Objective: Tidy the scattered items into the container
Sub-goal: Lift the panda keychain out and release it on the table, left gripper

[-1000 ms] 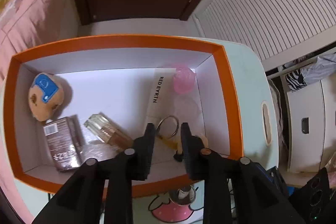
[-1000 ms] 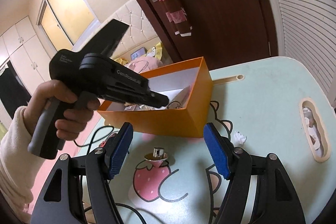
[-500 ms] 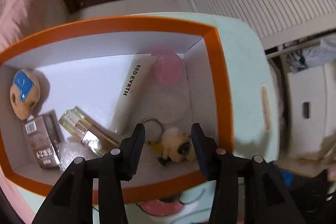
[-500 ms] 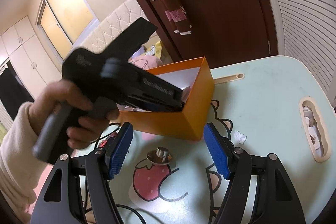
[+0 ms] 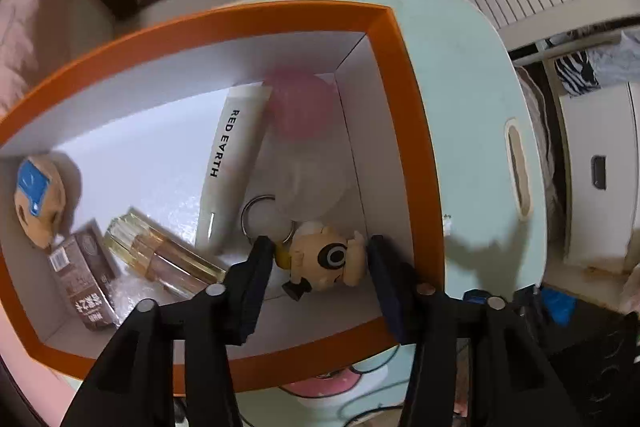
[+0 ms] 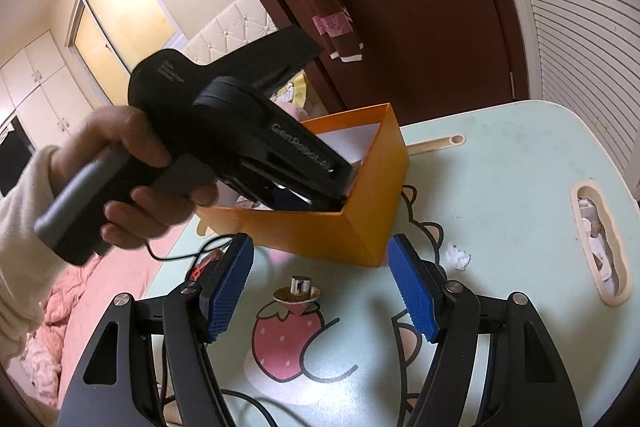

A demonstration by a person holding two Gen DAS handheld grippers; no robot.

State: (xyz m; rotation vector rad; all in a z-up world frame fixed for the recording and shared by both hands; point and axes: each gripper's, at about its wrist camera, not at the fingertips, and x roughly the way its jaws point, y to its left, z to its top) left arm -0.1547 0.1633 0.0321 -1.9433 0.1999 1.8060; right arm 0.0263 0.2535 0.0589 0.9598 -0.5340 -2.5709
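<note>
One tan round-headed keychain figure (image 5: 328,261), black eye ring.

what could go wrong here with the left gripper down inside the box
The open left gripper straddles the doll keychain low inside the orange box; pulling out carelessly could snag its key ring or knock the box's near wall. The small metal cap on the table sits between the right gripper's fingers and could be bumped away.
</note>
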